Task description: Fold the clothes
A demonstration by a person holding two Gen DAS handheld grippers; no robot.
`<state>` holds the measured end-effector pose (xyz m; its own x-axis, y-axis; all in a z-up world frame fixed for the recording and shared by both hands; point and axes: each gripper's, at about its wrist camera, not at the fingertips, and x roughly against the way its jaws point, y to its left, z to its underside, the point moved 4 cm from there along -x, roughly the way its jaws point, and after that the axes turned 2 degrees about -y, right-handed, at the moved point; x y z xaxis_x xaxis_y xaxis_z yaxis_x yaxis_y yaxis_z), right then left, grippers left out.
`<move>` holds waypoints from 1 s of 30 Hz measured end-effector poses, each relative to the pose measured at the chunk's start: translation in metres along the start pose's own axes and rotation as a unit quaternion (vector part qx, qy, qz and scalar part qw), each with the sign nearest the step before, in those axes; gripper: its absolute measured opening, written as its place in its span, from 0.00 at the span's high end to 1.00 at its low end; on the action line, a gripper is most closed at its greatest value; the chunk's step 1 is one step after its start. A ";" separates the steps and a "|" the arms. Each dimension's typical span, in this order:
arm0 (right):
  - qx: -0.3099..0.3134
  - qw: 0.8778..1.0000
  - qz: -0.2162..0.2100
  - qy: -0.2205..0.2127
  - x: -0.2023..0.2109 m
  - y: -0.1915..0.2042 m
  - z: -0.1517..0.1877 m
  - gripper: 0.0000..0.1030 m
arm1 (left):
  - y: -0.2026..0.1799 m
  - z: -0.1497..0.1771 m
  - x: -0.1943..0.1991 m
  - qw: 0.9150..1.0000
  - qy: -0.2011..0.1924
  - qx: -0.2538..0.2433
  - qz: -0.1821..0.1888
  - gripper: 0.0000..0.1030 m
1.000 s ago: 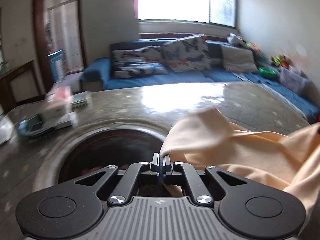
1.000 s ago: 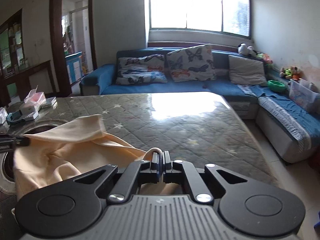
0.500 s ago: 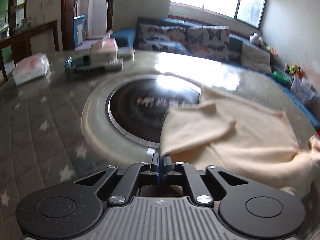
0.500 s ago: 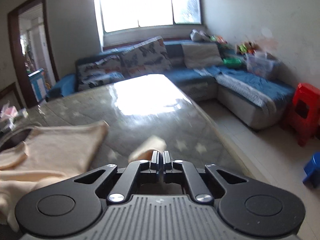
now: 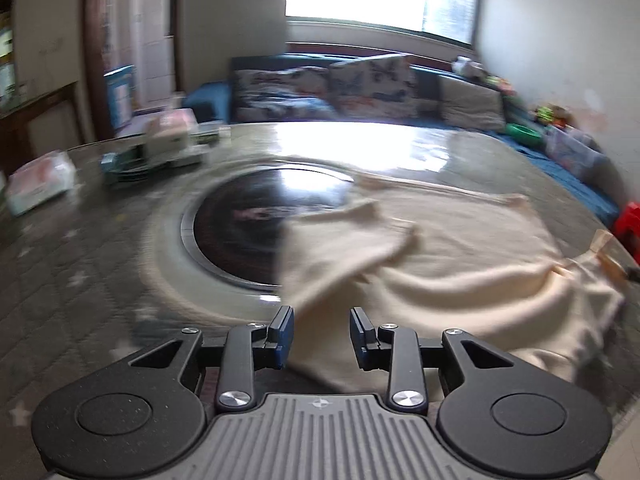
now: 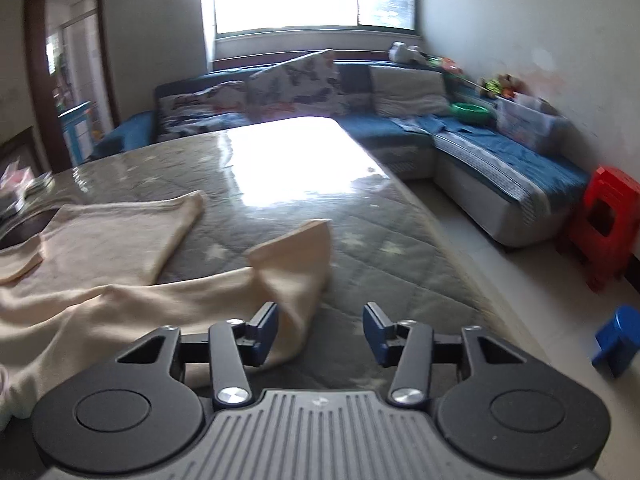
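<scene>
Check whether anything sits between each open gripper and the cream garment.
Nothing visible does. The left gripper is open right above the cream garment; the right gripper is open with the sleeve beside its left finger.

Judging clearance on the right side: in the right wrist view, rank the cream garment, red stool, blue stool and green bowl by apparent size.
1. cream garment, by far the largest, though it lies nearest the camera.
2. red stool.
3. blue stool, cut off by the fisheye edge, so its rank over the bowl is unsure.
4. green bowl, far back on the sofa.
</scene>
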<state>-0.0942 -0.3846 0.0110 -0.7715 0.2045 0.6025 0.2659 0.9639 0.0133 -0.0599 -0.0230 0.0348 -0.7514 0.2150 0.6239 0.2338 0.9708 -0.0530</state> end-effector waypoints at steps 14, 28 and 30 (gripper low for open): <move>0.019 0.994 0.110 0.007 -0.025 -0.026 0.000 0.39 | -0.121 0.015 -0.043 0.981 0.027 -0.113 0.156 0.67; -0.021 0.997 0.076 -0.016 0.000 -0.045 -0.013 0.38 | -0.158 0.015 -0.031 0.955 0.024 -0.165 0.247 0.68; -0.021 0.999 0.041 -0.012 -0.010 -0.031 -0.017 0.38 | -0.162 0.008 -0.035 0.956 0.018 -0.154 0.250 0.69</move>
<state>-0.0851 -0.4190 0.0186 -0.7600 0.2872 0.5830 0.3520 0.9360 -0.0023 -0.0766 -0.1870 0.0156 -0.4775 0.6346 0.6077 0.7330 0.6691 -0.1227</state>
